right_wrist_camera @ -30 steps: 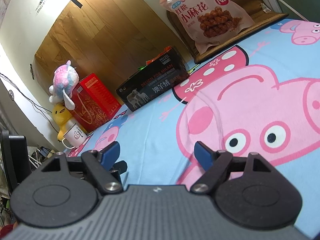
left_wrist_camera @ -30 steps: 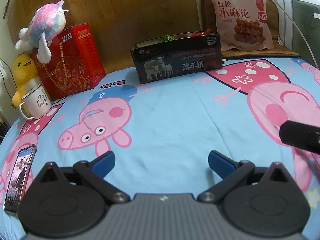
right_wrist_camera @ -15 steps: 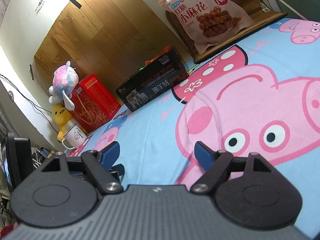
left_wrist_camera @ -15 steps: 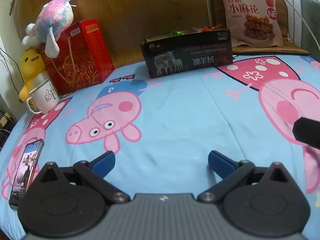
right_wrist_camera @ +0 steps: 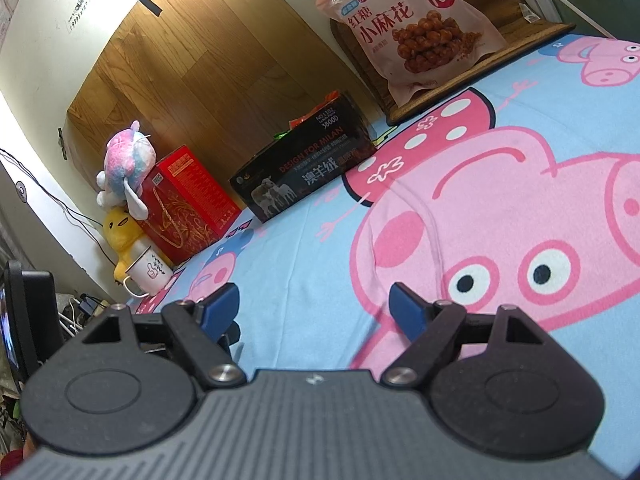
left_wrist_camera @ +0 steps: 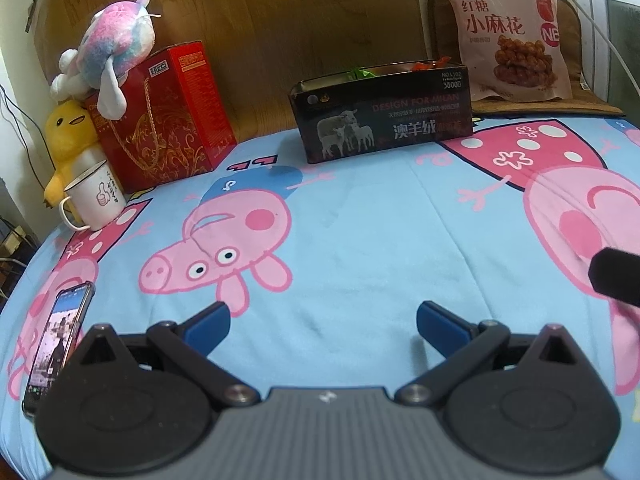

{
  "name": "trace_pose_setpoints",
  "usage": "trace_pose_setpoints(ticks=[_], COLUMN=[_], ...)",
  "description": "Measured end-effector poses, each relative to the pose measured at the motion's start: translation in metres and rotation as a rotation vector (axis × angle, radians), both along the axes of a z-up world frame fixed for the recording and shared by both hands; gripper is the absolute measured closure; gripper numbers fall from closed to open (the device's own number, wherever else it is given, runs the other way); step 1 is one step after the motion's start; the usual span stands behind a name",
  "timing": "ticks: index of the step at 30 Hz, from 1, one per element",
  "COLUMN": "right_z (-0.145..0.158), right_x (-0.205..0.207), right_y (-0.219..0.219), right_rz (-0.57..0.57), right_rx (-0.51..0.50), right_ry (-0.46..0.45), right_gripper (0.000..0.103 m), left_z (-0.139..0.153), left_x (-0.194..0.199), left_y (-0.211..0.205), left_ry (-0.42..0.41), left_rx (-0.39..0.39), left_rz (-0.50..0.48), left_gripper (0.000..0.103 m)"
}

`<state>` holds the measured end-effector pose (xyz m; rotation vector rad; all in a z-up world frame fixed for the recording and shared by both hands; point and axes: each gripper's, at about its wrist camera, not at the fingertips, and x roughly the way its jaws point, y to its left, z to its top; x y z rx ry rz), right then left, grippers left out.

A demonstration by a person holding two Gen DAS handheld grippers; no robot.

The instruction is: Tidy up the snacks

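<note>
A black open box (left_wrist_camera: 384,114) stands at the far side of the bed; red and green snack wrappers (left_wrist_camera: 430,66) poke above its rim. It also shows in the right wrist view (right_wrist_camera: 308,172). A large pink snack bag (left_wrist_camera: 508,32) leans upright behind it to the right, also in the right wrist view (right_wrist_camera: 412,28). My left gripper (left_wrist_camera: 322,320) is open and empty, low over the blue sheet, well short of the box. My right gripper (right_wrist_camera: 314,304) is open and empty, also near the sheet. Part of the right gripper (left_wrist_camera: 616,276) shows at the left view's right edge.
A red gift box (left_wrist_camera: 160,116) with a plush toy (left_wrist_camera: 108,48) on top stands at the far left, beside a yellow duck plush (left_wrist_camera: 66,136) and a white mug (left_wrist_camera: 94,196). A phone (left_wrist_camera: 56,340) lies at the near left edge of the bed.
The left gripper has pulled back and risen a little, so the box and the far objects look smaller. The right gripper has barely moved. Both stay open.
</note>
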<state>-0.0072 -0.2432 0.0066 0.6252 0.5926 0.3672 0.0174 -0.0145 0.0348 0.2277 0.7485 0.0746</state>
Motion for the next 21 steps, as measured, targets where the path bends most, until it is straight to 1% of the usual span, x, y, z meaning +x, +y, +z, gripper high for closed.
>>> trace_pose_setpoints(ticks=[11,17,21], right_z=[-0.0007,-0.0019,-0.0015], right_x=[0.0003,-0.0001,-0.0001], right_y=[0.0,-0.0002,-0.0004], right_rz=[-0.002,-0.007,-0.007], right_rx=[0.001,0.003,0.003], right_ry=[0.001,0.002,0.003], right_gripper=[0.019,0.019,0.019], left_z=[0.0017,-0.0009,-0.0004], left_x=[-0.0021,-0.0021,-0.0037], left_y=[-0.0029,-0.0043,-0.005], left_ry=[-0.003,0.022,0.012], left_rx=[0.007,0.014,0.019], left_rz=[-0.02,-0.021,-0.023], left_gripper=[0.0,0.0,0.0])
